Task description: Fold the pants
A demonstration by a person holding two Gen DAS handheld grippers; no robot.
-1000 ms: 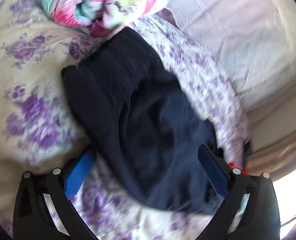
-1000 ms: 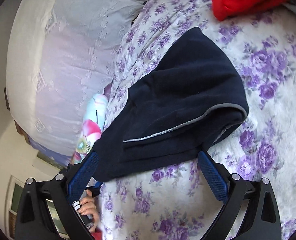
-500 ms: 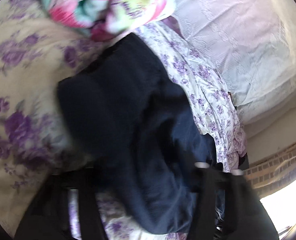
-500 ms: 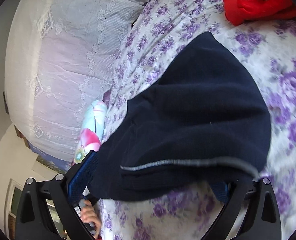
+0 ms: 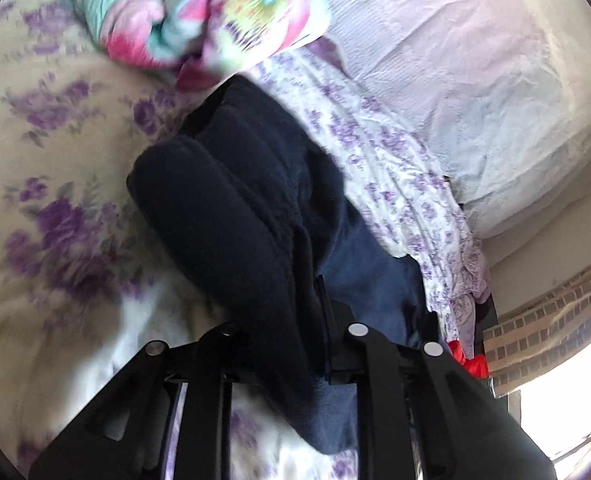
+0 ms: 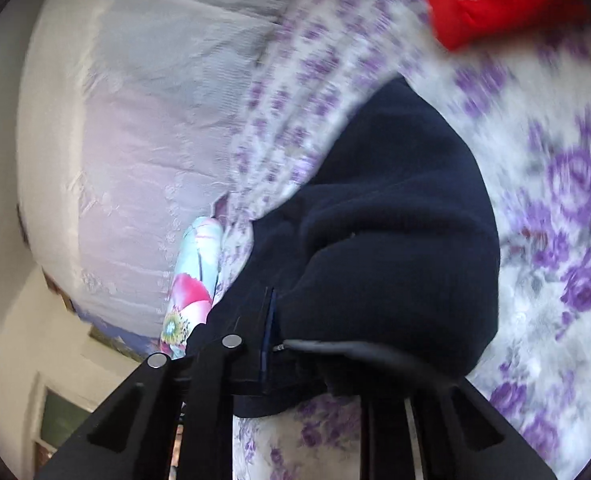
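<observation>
Dark navy pants (image 5: 235, 208) lie folded on a bed sheet with purple flowers (image 5: 55, 216). In the left wrist view my left gripper (image 5: 291, 332) has its jaws closing on the near end of the pants, and the dark cloth is bunched and pinched between its black fingers (image 5: 355, 332). In the right wrist view the same pants (image 6: 395, 240) fill the middle. The jaws of my right gripper (image 6: 307, 356) are closing on the edge with the grey seam. Its left finger (image 6: 231, 344) shows, while cloth hides the right one.
A bright floral cloth (image 5: 183, 12) lies past the far end of the pants, and it shows again in the right wrist view (image 6: 193, 280). A red garment (image 6: 491, 4) sits further along the bed. A pale lilac cover (image 5: 475, 80) runs beside the sheet.
Both grippers stood wide open around the pants and have now closed on them. The cloth has bunched up between the fingers, and each view has moved in closer.
</observation>
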